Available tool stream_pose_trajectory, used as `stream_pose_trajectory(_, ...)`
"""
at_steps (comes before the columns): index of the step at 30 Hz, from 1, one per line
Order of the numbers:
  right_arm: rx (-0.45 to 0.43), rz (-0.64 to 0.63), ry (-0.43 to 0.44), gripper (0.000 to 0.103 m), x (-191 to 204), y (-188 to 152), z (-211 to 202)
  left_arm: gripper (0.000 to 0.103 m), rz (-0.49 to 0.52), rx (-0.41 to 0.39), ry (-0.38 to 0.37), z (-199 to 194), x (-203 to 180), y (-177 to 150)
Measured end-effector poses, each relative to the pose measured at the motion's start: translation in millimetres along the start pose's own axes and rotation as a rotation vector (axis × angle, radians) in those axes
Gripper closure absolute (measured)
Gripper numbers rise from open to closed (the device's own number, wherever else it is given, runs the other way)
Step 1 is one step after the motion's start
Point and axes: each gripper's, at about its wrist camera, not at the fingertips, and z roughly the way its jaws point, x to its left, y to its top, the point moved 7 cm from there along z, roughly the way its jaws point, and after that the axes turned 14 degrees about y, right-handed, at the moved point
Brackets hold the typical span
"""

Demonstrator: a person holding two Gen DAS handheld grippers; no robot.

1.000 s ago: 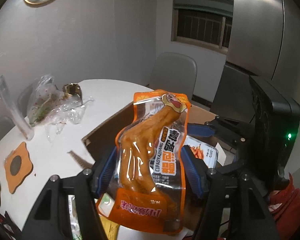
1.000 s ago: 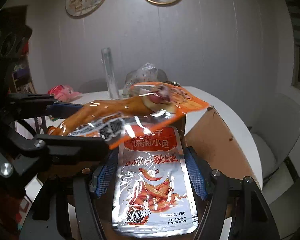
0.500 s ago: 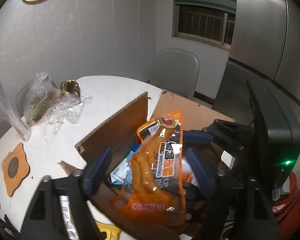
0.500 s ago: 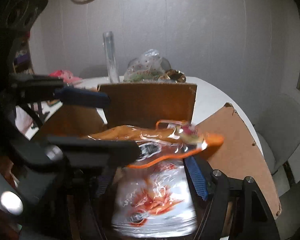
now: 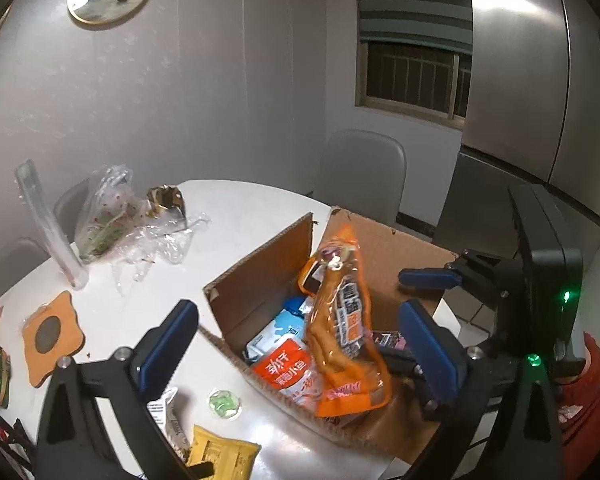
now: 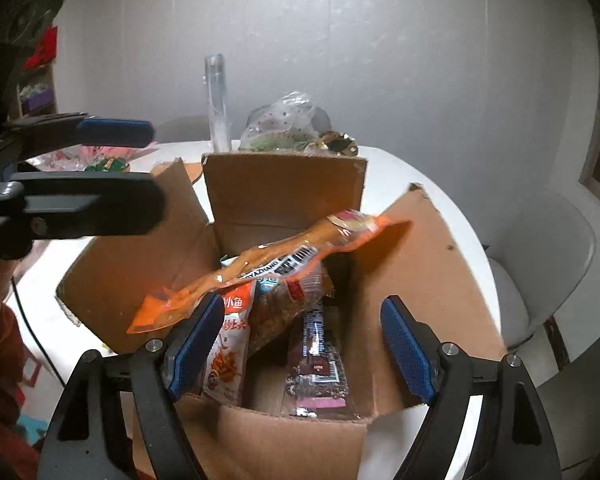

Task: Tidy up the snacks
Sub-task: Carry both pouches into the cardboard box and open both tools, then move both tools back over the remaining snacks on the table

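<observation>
An orange chicken-foot pouch leans loose in the open cardboard box, lying across the other packs. My left gripper hovers over the box, its jaws opening wide and touching nothing. My right gripper sits at the box's near wall, its jaws opening. A silver-and-red fish snack pouch rests in the box beside its left pad, no longer pinched. A dark purple pack lies on the box floor. The left gripper's fingers show at upper left of the right wrist view.
On the white round table stand a clear tube, a crumpled plastic bag and an orange coaster. A yellow packet and a green round sweet lie near the box. A grey chair is behind.
The left gripper opened and let go of the orange pouch, which dropped into the box. The right gripper widened off the silver fish pouch, which now rests in the box.
</observation>
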Motion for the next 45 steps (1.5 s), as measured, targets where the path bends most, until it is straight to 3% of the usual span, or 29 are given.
stream_pose_trajectory(4, -0.041, 0.014, -0.025, 0.019, 0.5, 1.8, -18.4, 0.004, -0.006, -0.019, 0.022, -15.2, 6.0, -2.9)
stream_pose_trajectory(11, -0.082, -0.004, -0.043, 0.019, 19.9, 5.3, -41.0, 0.003, -0.027, -0.048, 0.050, -40.7, 22.7, -13.1)
stream_pose_trajectory(17, -0.113, -0.057, -0.022, 0.019, 59.4, 17.4, -49.9, 0.003, -0.083, -0.066, 0.085, -65.3, 56.7, -29.9)
stream_pose_trajectory(24, -0.158, -0.155, 0.061, 0.019, 128.3, 37.3, -47.7, 0.003, -0.168, -0.051, 0.175, -88.9, 122.9, -65.7)
stream_pose_trajectory(30, -0.097, -0.214, 0.195, 0.019, 189.7, 35.4, -9.7, 0.003, -0.216, 0.013, 0.225, -83.2, 172.1, -111.4)
stream_pose_trajectory(35, -0.009, -0.208, 0.276, 0.019, 218.2, 21.0, 38.6, 0.004, -0.247, 0.083, 0.240, -61.8, 197.1, -150.6)
stream_pose_trajectory(39, 0.070, -0.177, 0.307, 0.019, 220.8, 1.7, 79.0, 0.004, -0.267, 0.147, 0.230, -36.2, 211.1, -183.6)
stream_pose_trajectory(45, 0.156, -0.088, 0.298, 0.019, 198.6, -22.7, 132.6, 0.004, -0.312, 0.224, 0.171, 0.8, 214.4, -205.8)
